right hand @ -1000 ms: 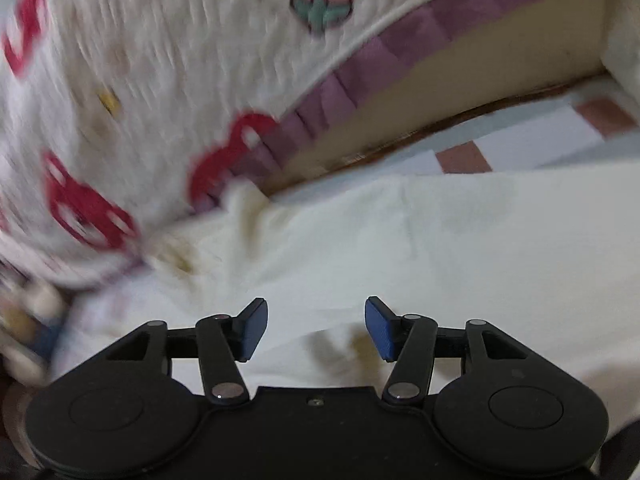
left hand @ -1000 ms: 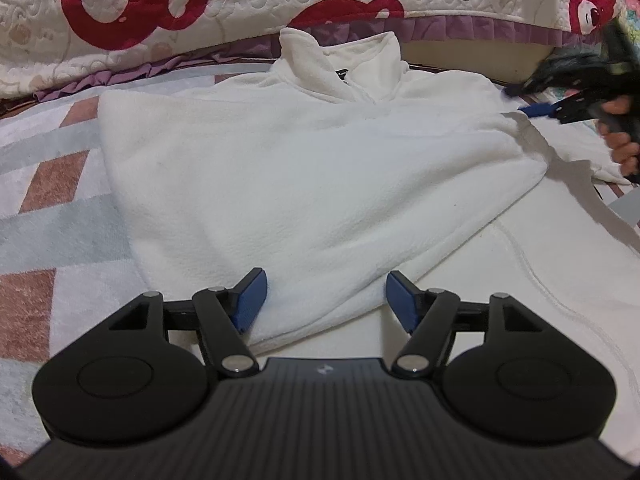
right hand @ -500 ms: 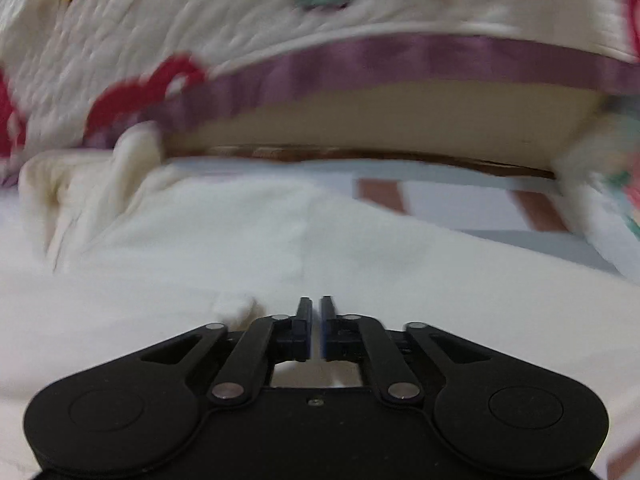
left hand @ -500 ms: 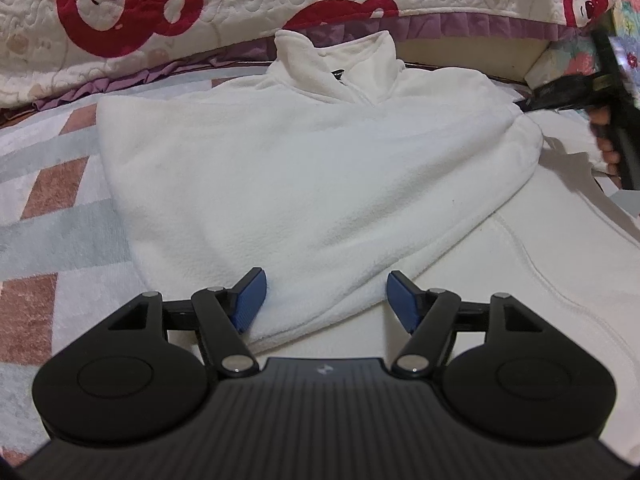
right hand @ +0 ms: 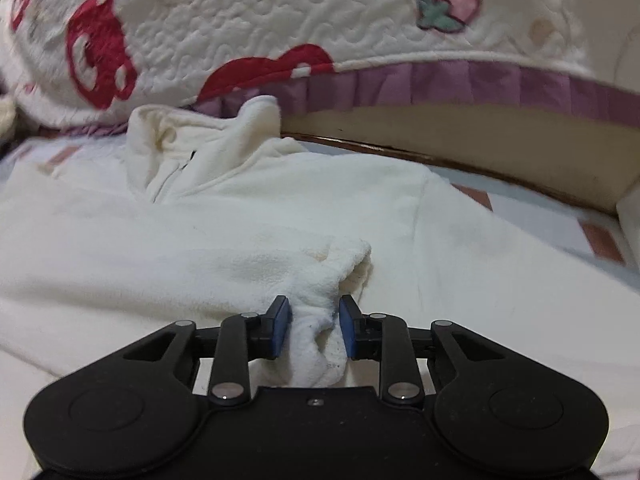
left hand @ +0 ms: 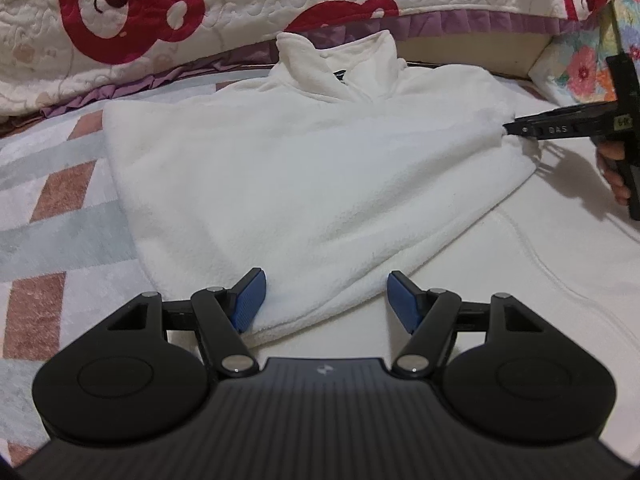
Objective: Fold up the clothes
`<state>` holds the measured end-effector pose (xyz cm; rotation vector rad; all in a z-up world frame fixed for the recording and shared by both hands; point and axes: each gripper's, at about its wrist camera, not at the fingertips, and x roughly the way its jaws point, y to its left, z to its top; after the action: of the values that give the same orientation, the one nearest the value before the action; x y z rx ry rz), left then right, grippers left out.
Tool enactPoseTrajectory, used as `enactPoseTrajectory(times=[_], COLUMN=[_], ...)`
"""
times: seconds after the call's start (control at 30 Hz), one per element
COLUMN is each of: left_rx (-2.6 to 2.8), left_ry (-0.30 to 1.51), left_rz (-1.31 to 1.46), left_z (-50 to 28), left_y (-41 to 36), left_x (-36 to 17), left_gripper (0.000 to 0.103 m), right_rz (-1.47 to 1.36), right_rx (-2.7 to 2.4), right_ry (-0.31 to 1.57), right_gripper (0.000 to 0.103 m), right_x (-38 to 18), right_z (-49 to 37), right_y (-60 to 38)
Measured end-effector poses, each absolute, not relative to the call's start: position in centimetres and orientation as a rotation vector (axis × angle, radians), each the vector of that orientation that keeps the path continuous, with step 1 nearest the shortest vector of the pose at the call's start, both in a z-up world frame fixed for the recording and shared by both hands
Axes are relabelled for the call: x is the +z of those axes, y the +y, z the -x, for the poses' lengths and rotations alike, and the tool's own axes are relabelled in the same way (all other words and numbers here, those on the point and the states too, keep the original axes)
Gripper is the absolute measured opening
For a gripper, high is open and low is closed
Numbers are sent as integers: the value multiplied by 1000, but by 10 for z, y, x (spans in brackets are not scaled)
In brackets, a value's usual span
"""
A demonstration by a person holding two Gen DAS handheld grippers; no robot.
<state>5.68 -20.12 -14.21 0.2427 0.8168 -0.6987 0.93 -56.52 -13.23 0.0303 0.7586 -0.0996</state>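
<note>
A white fleece [left hand: 304, 168] lies flat on a patterned mat [left hand: 52, 216] at the foot of a bed draped in a bear-print quilt [left hand: 240, 4], collar [left hand: 340, 64] toward the bed. One side is already folded across the body, so a slanted edge runs down toward the left tool [left hand: 323, 300]. That tool hangs with its blue pads spread wide on either side of the folded flap's lower corner, pressing nothing; it seems placed there to be ready to pin or take that corner. The right tool [right hand: 313, 326] sits at the flap's far tip, where a bunched end of fleece, probably a cuff [right hand: 320, 344], stands between its pads. Its jaws have just been opening from a near-closed pinch, and in the right wrist view a slim gap shows on each side of the cloth, so it reads as letting go rather than gripping. The cloth is laid there, I judge, to keep the sleeve inside the fleece's outline. A hand [left hand: 616, 168] holds that tool's handle.
</note>
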Motion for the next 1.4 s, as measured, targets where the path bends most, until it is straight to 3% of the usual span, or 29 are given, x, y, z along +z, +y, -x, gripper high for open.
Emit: enactPoseTrajectory(times=[0.1,0.33,0.47,0.87,1.13,1.4], left_rx=[-687,-736,-761,-847,-817,-759], left_ry=[798,816,819,751,759,754], left_rz=[-269,-212,-237,-280,-207,-240], left_z=[-49,-19,0,32,28,25], left_y=[-216,-244,-276,-394,-428,-409], left_x=[-131,-105,-101,-93,-96,-95], left_gripper=[67,67,67,67,67,67], right_rz=[-52,-316,-401,-631,-732,-671], right_rx=[-86,-82,-142,-623,-682,-756], right_ry=[765,749,725,609,543,463], right_gripper=[30,42,54,57,62,68], right_x=[-130,-119,-109,-134,-151,-161], right_z=[-2,51,101,268,283,256], right_y=[-567,-604,-648,-861,-911,-930])
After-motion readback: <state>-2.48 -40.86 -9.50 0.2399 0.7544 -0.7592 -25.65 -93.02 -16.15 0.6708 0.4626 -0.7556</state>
